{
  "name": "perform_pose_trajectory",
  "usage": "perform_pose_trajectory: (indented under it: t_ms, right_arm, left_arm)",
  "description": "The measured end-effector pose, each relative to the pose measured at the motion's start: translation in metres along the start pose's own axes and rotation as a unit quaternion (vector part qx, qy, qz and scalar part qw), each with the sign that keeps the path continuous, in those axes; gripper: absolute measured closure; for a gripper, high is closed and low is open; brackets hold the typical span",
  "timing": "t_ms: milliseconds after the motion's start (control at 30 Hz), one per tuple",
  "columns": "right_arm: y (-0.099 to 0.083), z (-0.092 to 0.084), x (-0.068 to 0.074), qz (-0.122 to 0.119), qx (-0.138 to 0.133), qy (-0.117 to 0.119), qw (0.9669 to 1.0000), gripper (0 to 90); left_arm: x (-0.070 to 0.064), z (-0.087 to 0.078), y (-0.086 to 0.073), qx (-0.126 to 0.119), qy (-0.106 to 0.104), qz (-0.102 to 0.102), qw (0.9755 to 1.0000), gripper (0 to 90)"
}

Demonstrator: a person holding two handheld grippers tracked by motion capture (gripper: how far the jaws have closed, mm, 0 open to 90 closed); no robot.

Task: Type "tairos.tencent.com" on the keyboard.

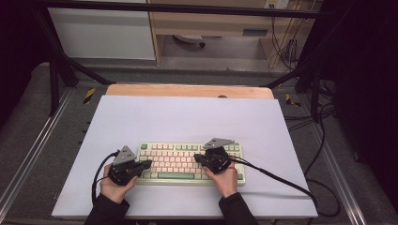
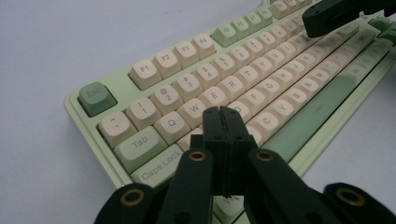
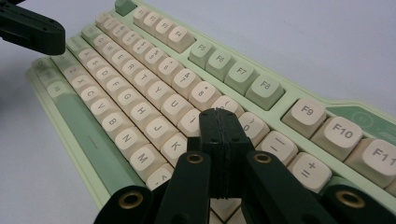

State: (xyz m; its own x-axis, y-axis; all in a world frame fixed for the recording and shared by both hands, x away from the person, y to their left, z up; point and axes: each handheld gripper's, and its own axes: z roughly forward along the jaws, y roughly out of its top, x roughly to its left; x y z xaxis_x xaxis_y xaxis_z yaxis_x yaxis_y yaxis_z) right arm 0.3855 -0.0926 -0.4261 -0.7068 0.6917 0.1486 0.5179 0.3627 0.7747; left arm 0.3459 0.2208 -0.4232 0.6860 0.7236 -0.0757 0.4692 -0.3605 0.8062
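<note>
Both forearms come in low, dark-sleeved. The left gripper (image 1: 149,164) angles inward toward the right one, jaws pressed flat together — nothing between them. The right gripper (image 1: 197,158) points back at it, jaws likewise closed.

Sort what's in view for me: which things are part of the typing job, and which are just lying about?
In the job:
keyboard
left gripper, jaws shut, over its left keys
right gripper, jaws shut, over its right keys

Lying about:
white mat
wooden table edge
floor cables
</note>
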Motion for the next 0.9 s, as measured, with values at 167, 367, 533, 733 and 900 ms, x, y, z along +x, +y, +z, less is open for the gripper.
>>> perform_pose_trajectory:
  t_ms: [167, 367, 533, 733, 900]
  right_arm:
    - [0.0, 0.006, -0.001, 0.005, 0.007, 0.0, 1.0, 90.0]
    - [0.0, 0.008, 0.0, 0.004, 0.008, 0.003, 1.0, 90.0]
    - [-0.001, 0.01, 0.0, -0.001, 0.015, -0.001, 0.9999, 90.0]
    - [0.0, 0.009, 0.001, -0.005, 0.012, -0.001, 0.9999, 90.0]
    - [0.004, -0.001, 0.002, -0.008, 0.0, 0.002, 1.0, 90.0]
  left_arm:
    - [0.001, -0.001, 0.0, -0.002, 0.001, -0.002, 1.0, 90.0]
    - [0.002, -0.002, 0.0, -0.003, 0.001, -0.003, 1.0, 90.0]
    - [0.002, -0.002, 0.0, -0.003, 0.002, -0.004, 1.0, 90.0]
    - [0.003, -0.004, 0.0, -0.006, 0.003, -0.003, 1.0, 90.0]
    - [0.003, -0.005, 0.0, -0.007, 0.003, -0.005, 1.0, 90.0]
